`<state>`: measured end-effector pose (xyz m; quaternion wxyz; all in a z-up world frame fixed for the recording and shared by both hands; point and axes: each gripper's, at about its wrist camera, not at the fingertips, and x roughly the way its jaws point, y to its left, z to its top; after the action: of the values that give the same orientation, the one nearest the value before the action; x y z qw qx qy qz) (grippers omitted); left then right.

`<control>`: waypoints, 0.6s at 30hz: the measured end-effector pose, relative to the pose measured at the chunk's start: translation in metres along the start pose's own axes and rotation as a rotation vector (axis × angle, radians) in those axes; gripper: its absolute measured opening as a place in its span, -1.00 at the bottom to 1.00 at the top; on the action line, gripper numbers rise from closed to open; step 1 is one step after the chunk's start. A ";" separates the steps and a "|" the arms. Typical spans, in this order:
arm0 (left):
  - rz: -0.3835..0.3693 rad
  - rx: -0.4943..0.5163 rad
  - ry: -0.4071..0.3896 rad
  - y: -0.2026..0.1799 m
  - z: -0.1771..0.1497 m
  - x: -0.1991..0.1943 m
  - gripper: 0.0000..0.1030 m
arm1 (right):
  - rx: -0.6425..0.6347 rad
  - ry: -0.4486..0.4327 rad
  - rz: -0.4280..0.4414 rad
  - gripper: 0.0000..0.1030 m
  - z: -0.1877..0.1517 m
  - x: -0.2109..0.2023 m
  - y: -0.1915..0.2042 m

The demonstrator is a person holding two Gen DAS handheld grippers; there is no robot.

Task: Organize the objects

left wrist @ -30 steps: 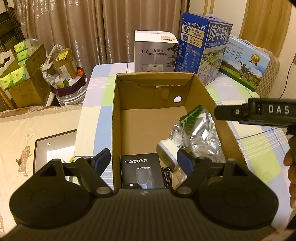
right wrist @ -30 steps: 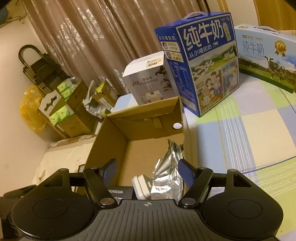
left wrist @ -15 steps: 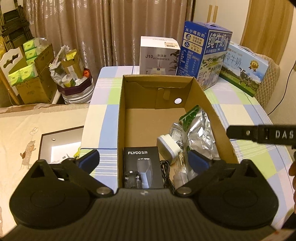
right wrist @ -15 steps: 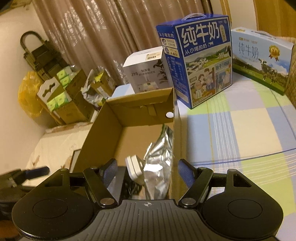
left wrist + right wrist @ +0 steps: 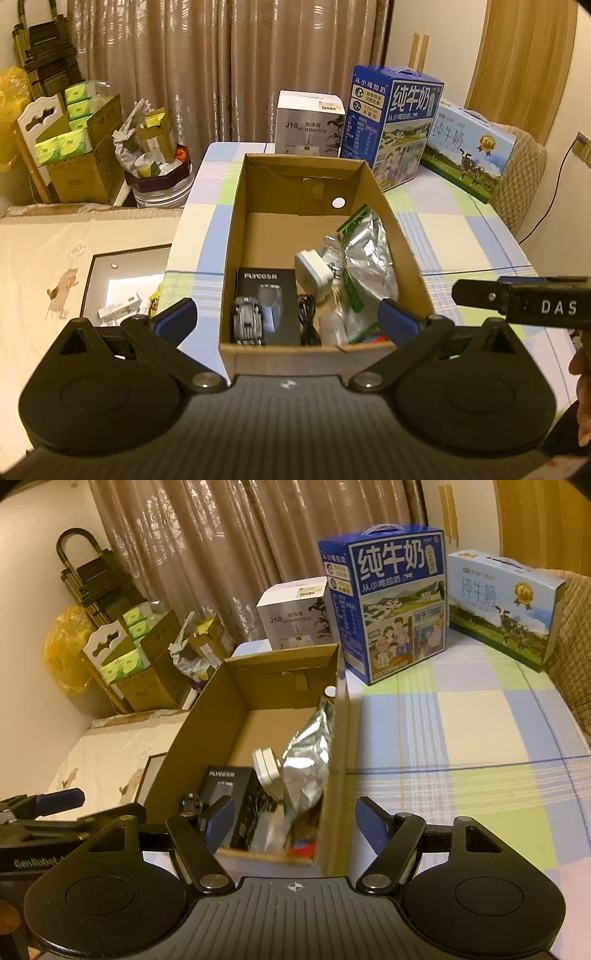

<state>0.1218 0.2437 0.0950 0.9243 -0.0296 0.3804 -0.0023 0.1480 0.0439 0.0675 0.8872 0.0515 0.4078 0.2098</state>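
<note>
- Left gripper (image 5: 286,319), seen from the left wrist, has just spread its jaws to full width and carries nothing. Below it, the cardboard box (image 5: 236,229) on the table (image 5: 458,236) already holds a black FLYCO box (image 5: 266,291), a small grey toy car (image 5: 246,325), a white adapter (image 5: 312,271) and a silver foil bag (image 5: 364,258).
- Right gripper (image 5: 293,825), from its own wrist view, stands partly open and empty over the box's near corner. The table's bare cloth shows nothing loose, so sorting looks nearly finished.
</note>
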 end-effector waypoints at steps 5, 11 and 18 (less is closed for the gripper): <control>-0.011 -0.012 0.011 -0.008 -0.014 -0.020 0.98 | -0.005 -0.003 -0.008 0.36 -0.019 -0.021 -0.002; 0.010 -0.015 0.003 -0.016 -0.036 -0.046 0.98 | -0.027 -0.008 -0.009 0.36 -0.038 -0.044 0.000; 0.021 -0.036 -0.019 -0.019 -0.054 -0.070 0.98 | -0.046 -0.001 -0.010 0.36 -0.059 -0.060 0.002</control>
<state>0.0340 0.2240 0.1069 0.9272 -0.0423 0.3718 0.0147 0.0687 0.0163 0.0712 0.8894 0.0293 0.4026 0.2146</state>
